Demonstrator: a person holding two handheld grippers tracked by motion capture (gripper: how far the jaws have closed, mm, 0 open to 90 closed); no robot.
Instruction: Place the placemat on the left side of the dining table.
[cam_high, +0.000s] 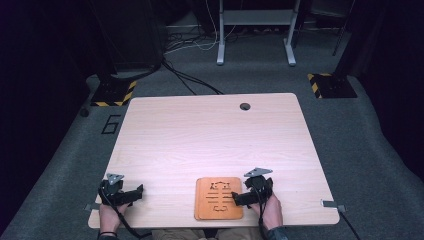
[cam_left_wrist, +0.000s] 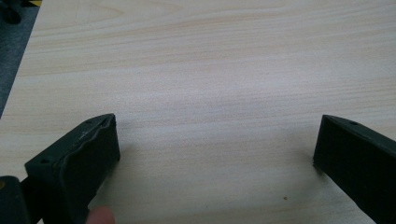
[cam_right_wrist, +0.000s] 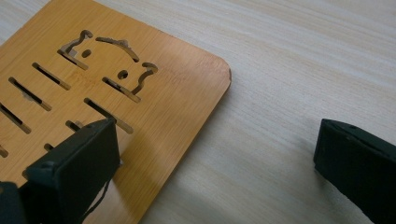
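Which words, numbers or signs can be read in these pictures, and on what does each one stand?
"6": a black outlined digit on the grey floor, left of the table.
The orange wooden board near the right gripper bears cut-out slots and a fish-like figure, no letters.
The black and yellow stripes on the two floor plates are warning marks without text.
There is nothing else to read.
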